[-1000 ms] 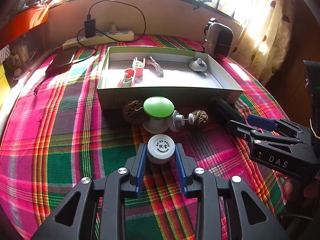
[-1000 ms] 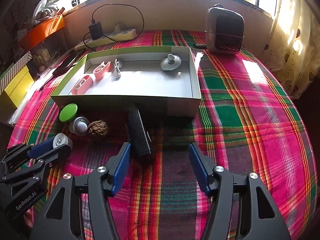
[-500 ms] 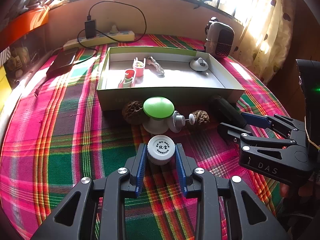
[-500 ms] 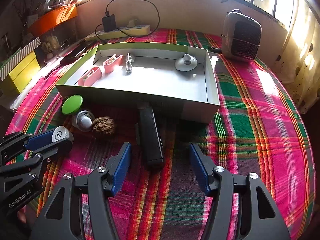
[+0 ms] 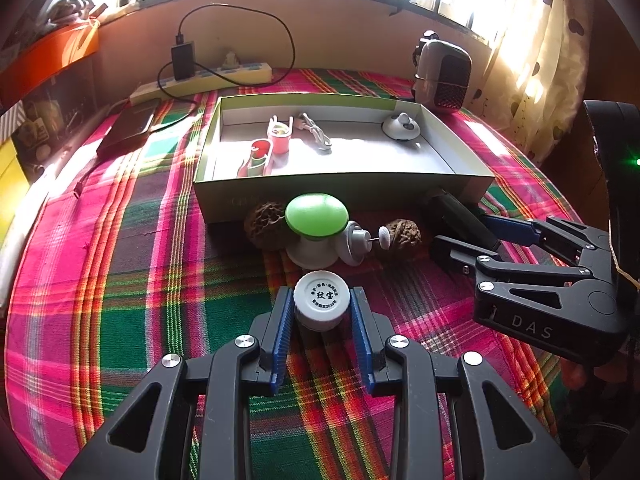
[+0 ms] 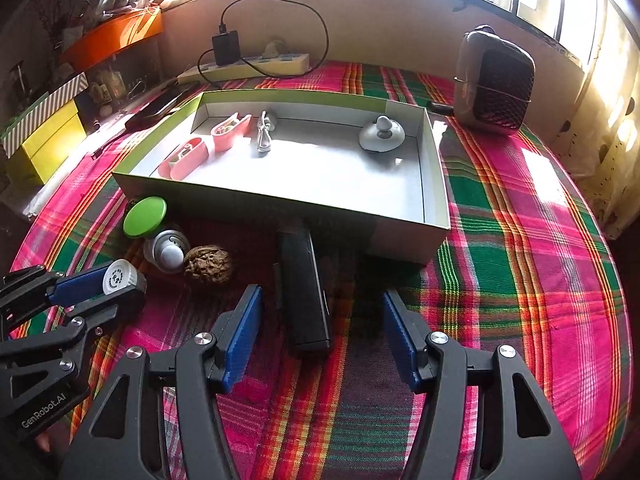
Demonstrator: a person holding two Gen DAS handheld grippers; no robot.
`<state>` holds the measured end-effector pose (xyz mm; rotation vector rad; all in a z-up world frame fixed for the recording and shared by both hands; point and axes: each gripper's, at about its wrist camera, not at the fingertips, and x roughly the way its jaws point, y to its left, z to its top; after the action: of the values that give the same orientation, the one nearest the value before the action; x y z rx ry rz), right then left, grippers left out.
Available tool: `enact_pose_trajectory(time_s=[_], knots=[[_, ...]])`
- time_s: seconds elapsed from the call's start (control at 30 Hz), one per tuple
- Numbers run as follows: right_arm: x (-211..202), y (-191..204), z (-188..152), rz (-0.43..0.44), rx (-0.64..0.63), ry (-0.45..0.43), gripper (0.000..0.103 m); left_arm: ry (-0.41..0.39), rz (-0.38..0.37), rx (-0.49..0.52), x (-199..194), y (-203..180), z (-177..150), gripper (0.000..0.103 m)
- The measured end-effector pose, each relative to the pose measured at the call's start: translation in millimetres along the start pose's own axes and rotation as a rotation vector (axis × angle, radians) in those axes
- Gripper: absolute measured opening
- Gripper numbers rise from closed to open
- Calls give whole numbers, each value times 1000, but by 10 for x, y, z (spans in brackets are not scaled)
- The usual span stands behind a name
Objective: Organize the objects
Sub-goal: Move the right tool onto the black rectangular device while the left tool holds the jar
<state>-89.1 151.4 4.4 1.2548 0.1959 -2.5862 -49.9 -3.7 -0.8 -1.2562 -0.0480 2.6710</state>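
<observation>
My left gripper (image 5: 321, 295) is shut on a small white round jar (image 5: 321, 300) with printed characters on its lid, just above the plaid cloth. My right gripper (image 6: 322, 295) is open, its blue pads wide on either side of a long black bar (image 6: 304, 292) and not touching it. The bar lies against the front wall of a shallow green-edged box (image 6: 280, 202). Inside the box are two pink clips (image 6: 184, 158), a white cable (image 6: 263, 136) and a white knob (image 6: 381, 134). In front of the box sit a green-capped piece (image 5: 317, 216), a small silver part (image 5: 356, 242) and two walnuts (image 5: 266, 229).
A power strip (image 6: 244, 66) with a black charger lies along the back wall. A grey heater (image 6: 496, 84) stands at the back right, a dark flat device (image 5: 130, 126) at the left. Yellow boxes (image 6: 52, 136) and an orange shelf line the left edge, a curtain the right.
My right gripper has shifted and rolled so that the black bar now lies between its open fingers. My left gripper still holds the white jar in the same place.
</observation>
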Motion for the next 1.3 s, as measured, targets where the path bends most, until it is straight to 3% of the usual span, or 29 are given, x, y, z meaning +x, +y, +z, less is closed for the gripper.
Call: enact_pose_trajectory(time_s=[0.17, 0.57, 1.3], knots=[[4, -2, -4, -1, 2, -1, 58, 1, 11, 7, 3, -18, 1, 27], [-33, 36, -23, 10, -12, -13, 26, 1, 28, 19, 4, -30, -2, 25], [-63, 61, -64, 8, -7, -15, 24, 1, 27, 18, 5, -25, -6, 25]])
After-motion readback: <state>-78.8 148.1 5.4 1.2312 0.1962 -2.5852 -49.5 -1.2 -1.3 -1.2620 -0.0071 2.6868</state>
